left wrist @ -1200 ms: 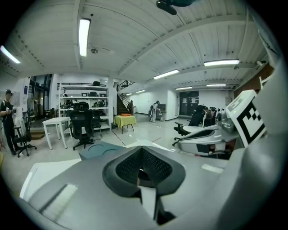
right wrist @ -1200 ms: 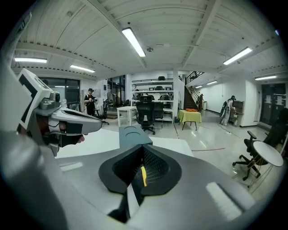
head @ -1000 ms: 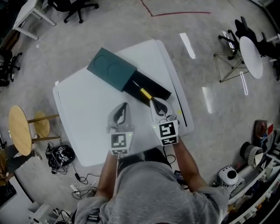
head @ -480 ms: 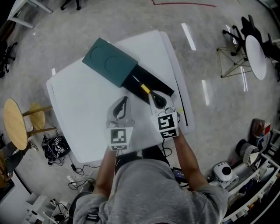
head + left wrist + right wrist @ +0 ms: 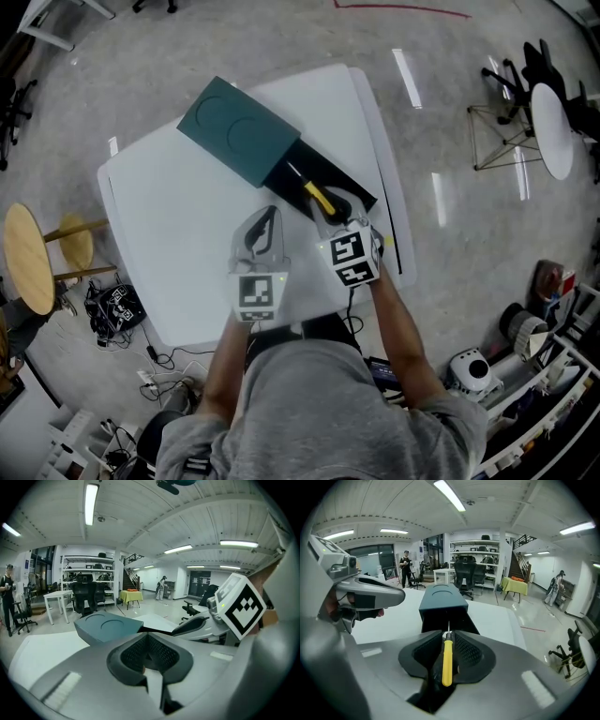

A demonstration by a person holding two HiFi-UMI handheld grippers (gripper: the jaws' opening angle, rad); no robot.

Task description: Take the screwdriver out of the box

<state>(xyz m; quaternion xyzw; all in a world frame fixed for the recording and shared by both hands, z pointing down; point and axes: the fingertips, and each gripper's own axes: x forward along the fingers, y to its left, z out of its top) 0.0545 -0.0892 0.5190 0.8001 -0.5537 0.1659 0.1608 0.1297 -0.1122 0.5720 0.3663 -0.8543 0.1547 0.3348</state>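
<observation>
A teal box sleeve (image 5: pixel 239 141) lies on the white table (image 5: pixel 169 234), with its black tray (image 5: pixel 342 187) slid out toward me. The screwdriver (image 5: pixel 319 198), yellow-handled, lies in that tray. My right gripper (image 5: pixel 336 212) is lowered over the tray's near end. Its jaws are opening, and the yellow handle (image 5: pixel 446 663) shows between them with a gap on each side. The shaft points at the sleeve (image 5: pixel 442 597). My left gripper (image 5: pixel 263 228) hovers over bare table just left of the tray, shut and empty (image 5: pixel 148 636). It sees the sleeve (image 5: pixel 105 625) and the right gripper (image 5: pixel 197 626).
A wooden stool (image 5: pixel 28 258) and a cable bundle (image 5: pixel 108 305) are on the floor to the left. A round white table (image 5: pixel 553 122) with chairs stands at the right, and cluttered shelves (image 5: pixel 544 337) at lower right. A person (image 5: pixel 407 566) stands far off.
My right gripper has sunk and moved forward onto the tray's near end, so the yellow handle now lies between its jaws. The left gripper has hardly moved.
</observation>
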